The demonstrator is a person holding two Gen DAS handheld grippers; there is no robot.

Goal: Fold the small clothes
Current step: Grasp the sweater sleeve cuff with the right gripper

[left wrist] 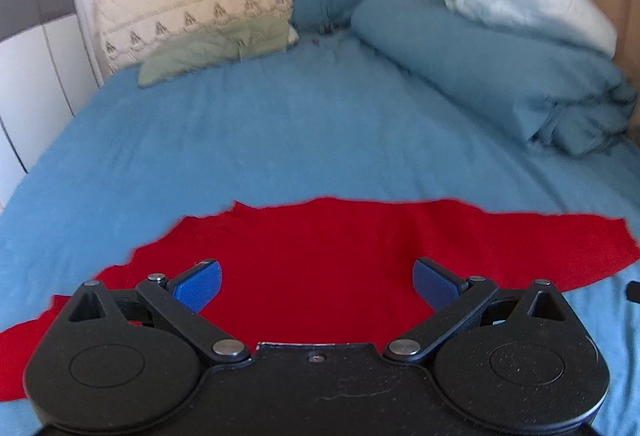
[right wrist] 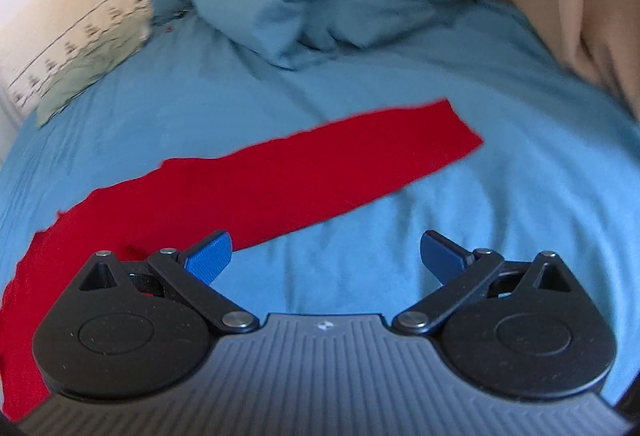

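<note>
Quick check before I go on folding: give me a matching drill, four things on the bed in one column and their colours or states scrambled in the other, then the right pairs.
Things:
1. garment
2. bed sheet
3. blanket on top of the duvet
4. left tool

Colours or states:
A. pale blue and fluffy
B. open, over the red cloth, holding nothing
C. red, spread flat
D. mid blue, beneath everything

Pairs: 1-C, 2-D, 3-A, 4-B

Left tongs [left wrist: 316, 286] and right tongs [right wrist: 326, 260] both gape wide
</note>
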